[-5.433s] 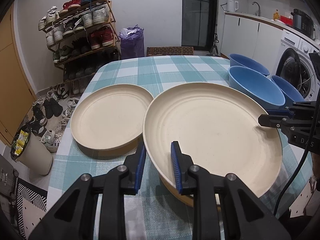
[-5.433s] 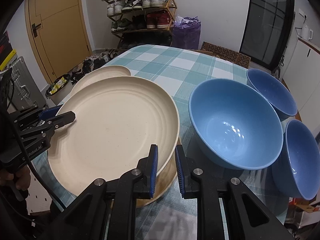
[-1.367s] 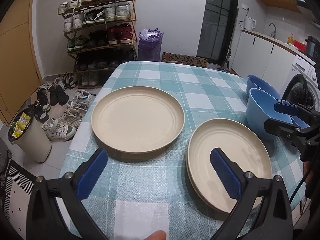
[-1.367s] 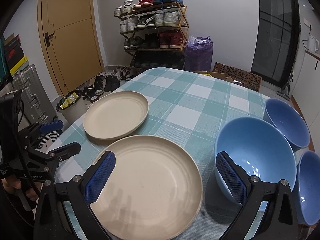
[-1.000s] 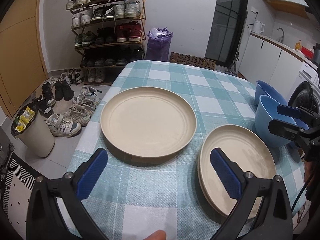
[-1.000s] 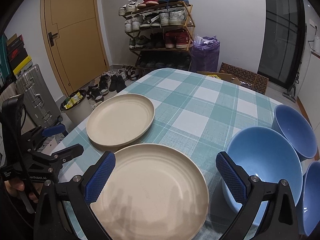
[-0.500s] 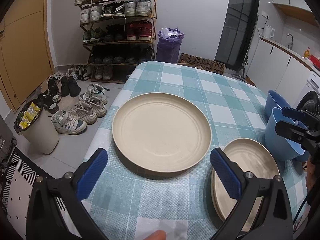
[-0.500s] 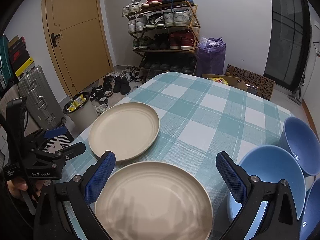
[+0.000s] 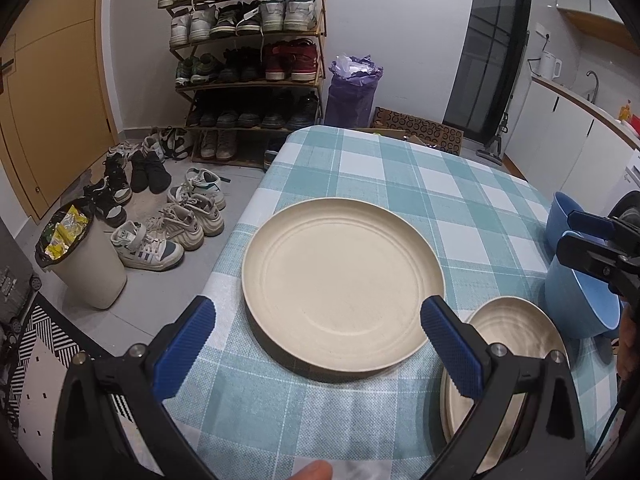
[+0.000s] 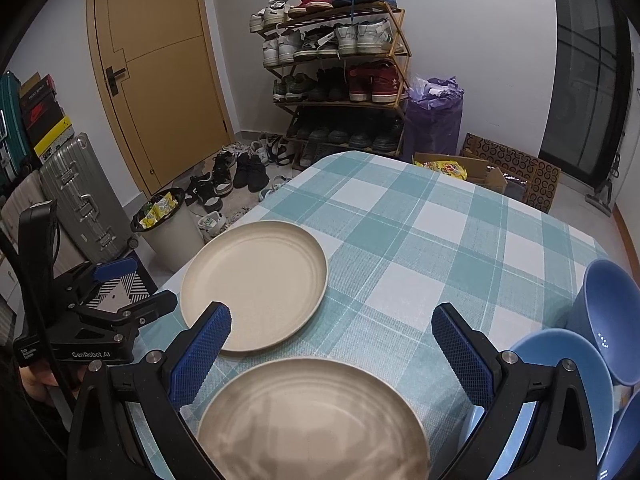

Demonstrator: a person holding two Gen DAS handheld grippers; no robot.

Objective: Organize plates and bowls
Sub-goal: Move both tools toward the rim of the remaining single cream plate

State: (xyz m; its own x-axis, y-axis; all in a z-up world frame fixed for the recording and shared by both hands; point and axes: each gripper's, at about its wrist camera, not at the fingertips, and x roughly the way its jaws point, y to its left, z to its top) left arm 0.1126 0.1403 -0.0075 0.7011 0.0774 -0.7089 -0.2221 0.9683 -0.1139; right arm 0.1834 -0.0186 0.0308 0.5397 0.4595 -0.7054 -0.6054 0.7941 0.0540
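Between spread left tool [image 9: 318, 334] fingers, lone plate [image 9: 342, 294], right tool [image 10: 332, 346] released too

Both wrist cameras looked down along wide-spread fingers from above the table's near edge, sharing the single cream plate [image 9: 342, 292] [image 10: 254, 284].

The only text that reads clearly is "GenRobot.AI", in white on the black body of the left gripper [image 10: 134, 286], seen from the right wrist view. A small white label beside it is too blurred to read.
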